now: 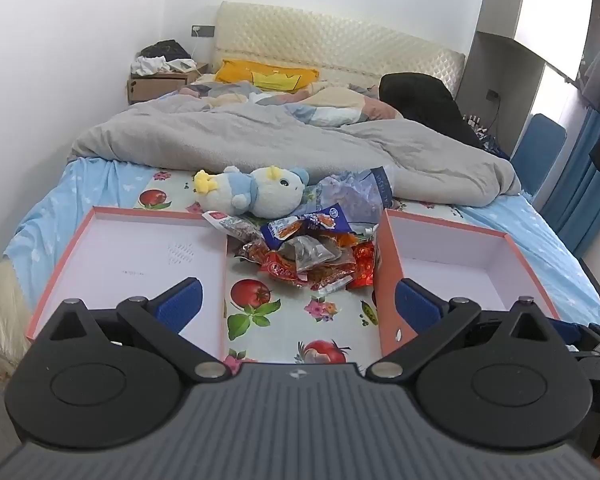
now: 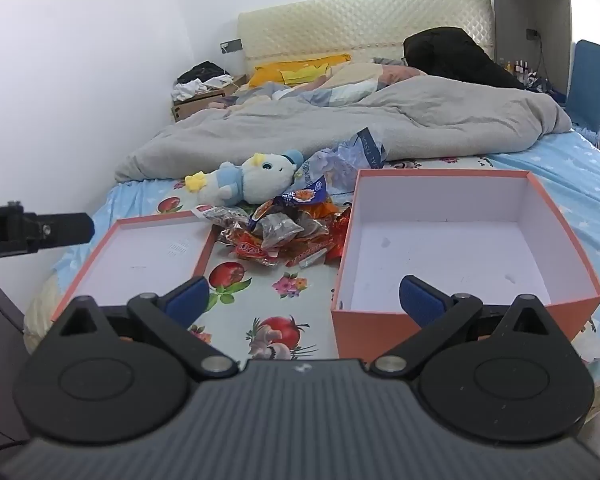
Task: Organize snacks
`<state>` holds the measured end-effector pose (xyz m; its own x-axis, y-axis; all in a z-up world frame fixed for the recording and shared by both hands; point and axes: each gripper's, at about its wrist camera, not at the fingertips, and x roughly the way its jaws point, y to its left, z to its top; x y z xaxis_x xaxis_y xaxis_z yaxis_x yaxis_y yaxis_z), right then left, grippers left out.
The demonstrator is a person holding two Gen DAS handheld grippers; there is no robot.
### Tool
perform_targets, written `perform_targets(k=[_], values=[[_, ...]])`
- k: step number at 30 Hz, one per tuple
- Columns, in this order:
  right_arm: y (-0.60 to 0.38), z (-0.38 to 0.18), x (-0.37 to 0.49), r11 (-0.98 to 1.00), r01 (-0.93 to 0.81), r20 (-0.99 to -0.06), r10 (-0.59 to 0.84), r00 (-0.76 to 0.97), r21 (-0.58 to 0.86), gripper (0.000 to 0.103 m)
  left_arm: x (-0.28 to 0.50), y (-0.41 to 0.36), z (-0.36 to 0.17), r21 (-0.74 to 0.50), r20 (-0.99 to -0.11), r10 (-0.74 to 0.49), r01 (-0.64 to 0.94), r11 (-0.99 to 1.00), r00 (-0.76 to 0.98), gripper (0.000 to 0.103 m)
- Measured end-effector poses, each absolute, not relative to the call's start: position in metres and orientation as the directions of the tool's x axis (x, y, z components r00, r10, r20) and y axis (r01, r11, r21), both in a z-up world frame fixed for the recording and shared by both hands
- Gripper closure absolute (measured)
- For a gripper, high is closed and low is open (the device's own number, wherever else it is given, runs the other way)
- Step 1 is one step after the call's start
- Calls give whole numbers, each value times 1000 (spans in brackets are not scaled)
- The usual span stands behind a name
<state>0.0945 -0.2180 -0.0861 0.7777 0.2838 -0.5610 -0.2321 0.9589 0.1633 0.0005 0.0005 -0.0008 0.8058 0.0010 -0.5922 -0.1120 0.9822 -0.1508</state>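
Through my left camera, my left gripper (image 1: pixel 298 304) hangs wide open and empty above the fruit-print sheet (image 1: pixel 300 320), with the snack pile (image 1: pixel 312 254) ahead between the shallow lid (image 1: pixel 140 256) and the deeper box (image 1: pixel 456 264). Through my right camera, my right gripper (image 2: pixel 304 300) is also spread open, holding nothing, the snacks (image 2: pixel 284 236) lying just behind it beside the plush toy (image 2: pixel 248 184)

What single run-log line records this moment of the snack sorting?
left tongs: open, empty | right tongs: open, empty | snack pile: between shallow box lid and deep box | both boxes hold nothing
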Motion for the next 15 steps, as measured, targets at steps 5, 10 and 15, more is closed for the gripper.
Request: perform_targets(k=[5, 10, 15], values=[[-217, -86, 88, 953, -246, -531, 302, 792, 175, 0, -2, -1, -1, -140, -575, 8, -108, 984, 818, 0], [-216, -82, 90, 956, -247, -547, 293, 784, 158, 0, -2, -1, -1, -138, -576, 9, -107, 985, 818, 0], [-210, -80, 84, 953, -262, -539, 304, 786, 155, 0, 1, -1, 6, -150, -573, -6, -98, 984, 820, 0]])
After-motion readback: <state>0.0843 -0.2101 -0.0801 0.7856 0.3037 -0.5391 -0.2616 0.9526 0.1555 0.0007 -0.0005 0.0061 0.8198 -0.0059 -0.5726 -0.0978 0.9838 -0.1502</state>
